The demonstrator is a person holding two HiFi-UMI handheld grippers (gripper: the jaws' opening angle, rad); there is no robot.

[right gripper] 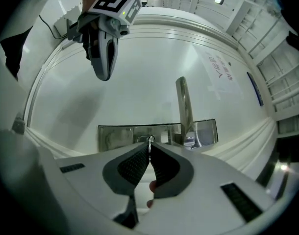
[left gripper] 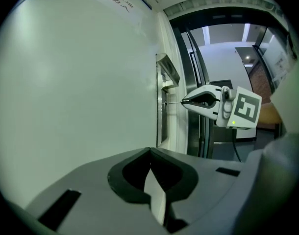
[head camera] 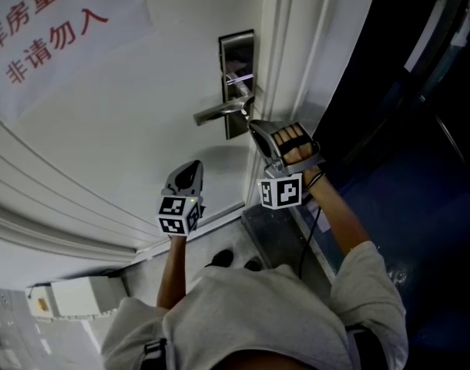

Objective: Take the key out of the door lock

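my left tongs (left gripper: 150, 150) are pinched together with nothing in them, hanging near the door (left gripper: 81, 82), below the handle (head camera: 219, 112). my right tongs (right gripper: 149, 147) are clamped narrow on the key (right gripper: 149, 140), whose thin blade runs from their tips into the lock (right gripper: 115, 137). the handle juts out just beside the key.

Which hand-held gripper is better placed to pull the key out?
Right. The right hand-held gripper is shut on the key at the lock; the left hand-held gripper is empty, away from it.
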